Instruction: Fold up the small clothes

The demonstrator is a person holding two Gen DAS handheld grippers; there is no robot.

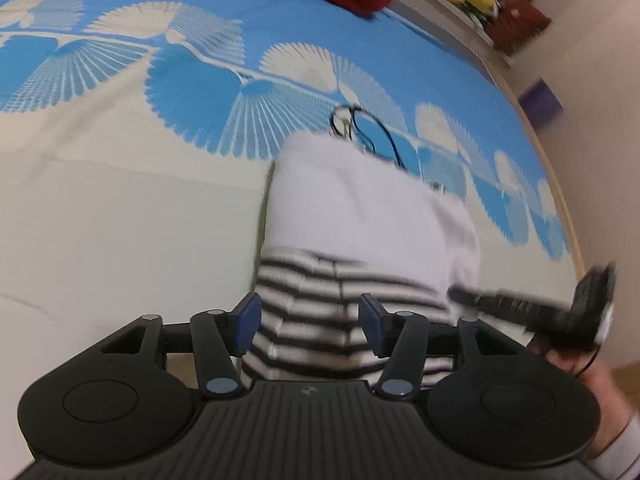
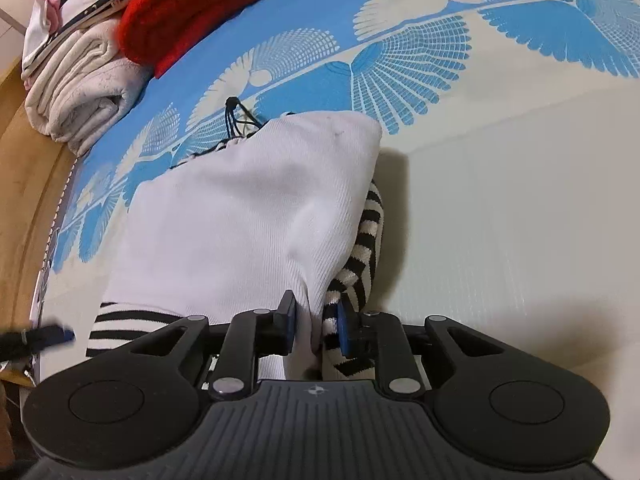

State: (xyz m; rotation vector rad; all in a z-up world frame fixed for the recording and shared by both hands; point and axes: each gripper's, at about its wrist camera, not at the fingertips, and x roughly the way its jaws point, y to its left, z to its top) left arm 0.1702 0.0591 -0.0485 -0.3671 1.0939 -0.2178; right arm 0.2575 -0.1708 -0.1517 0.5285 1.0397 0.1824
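Bed: blue and cream sheet (image 2: 500, 208) with fan shapes, spread under both grippers.
Right gripper (image 2: 315, 326): jaws are narrow and pinch a bunched edge of the white and striped garment (image 2: 248, 220).
Left gripper (image 1: 308, 326): jaws stand about half open over the striped part (image 1: 320, 300); the pads do not seem to press on it, so it holds nothing.
Other tool: the right gripper's dark finger (image 1: 520, 306) pokes in just to the right of the left gripper.
Garment: it lies right in front of both grippers, white part on top, black and white stripes at the near end and along one side.
Cord: a thin black cord (image 2: 236, 120) pokes out from the far end of the garment.
Far off: a red cloth (image 2: 208, 12) and a rolled cream towel (image 2: 80, 96) sit well past the garment, on the far left side of the right gripper.
Step now: I think this is a fold of the near edge.
How to do it well: keep the pinch tight, bring the left gripper down on the other near corner, lift both corners together and lay them flat so the edges line up.
Watch out: the loose cord could get tucked in crooked.
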